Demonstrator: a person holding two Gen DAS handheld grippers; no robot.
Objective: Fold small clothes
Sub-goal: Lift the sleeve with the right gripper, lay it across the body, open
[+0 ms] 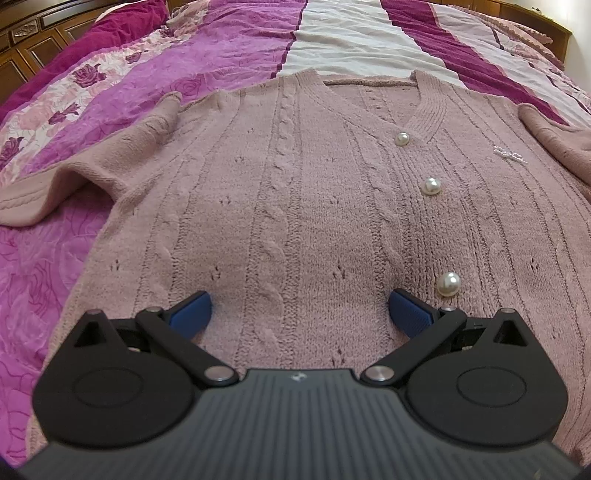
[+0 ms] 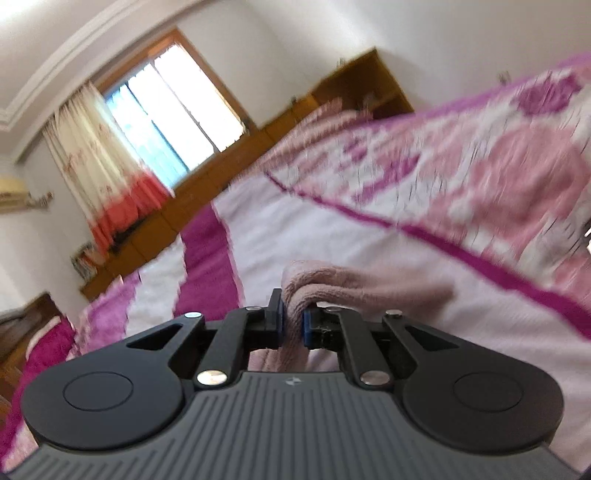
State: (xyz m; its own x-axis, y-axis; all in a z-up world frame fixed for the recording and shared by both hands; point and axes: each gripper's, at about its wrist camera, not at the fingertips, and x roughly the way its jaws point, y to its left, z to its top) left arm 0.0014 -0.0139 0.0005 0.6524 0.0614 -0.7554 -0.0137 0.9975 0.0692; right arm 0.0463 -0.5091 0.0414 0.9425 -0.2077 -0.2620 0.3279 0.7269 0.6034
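A dusty-pink knit cardigan [image 1: 295, 192] with pearl buttons [image 1: 431, 185] lies flat, front up, on the bed in the left wrist view. Its left sleeve [image 1: 74, 177] spreads out to the left. My left gripper [image 1: 299, 314] is open, its blue pads [image 1: 192, 312] resting just above the cardigan's lower front, holding nothing. In the right wrist view my right gripper [image 2: 293, 325] is shut on a fold of the pink cardigan fabric [image 2: 354, 284], lifted a little over the bedspread. The view is tilted and blurred.
A magenta, pink and white floral bedspread [image 1: 184, 59] covers the bed. A wooden headboard [image 1: 535, 22] runs along the far edge. The right wrist view shows a window with curtains [image 2: 147, 122], wooden cabinets [image 2: 354, 85] and the bedspread [image 2: 461, 177].
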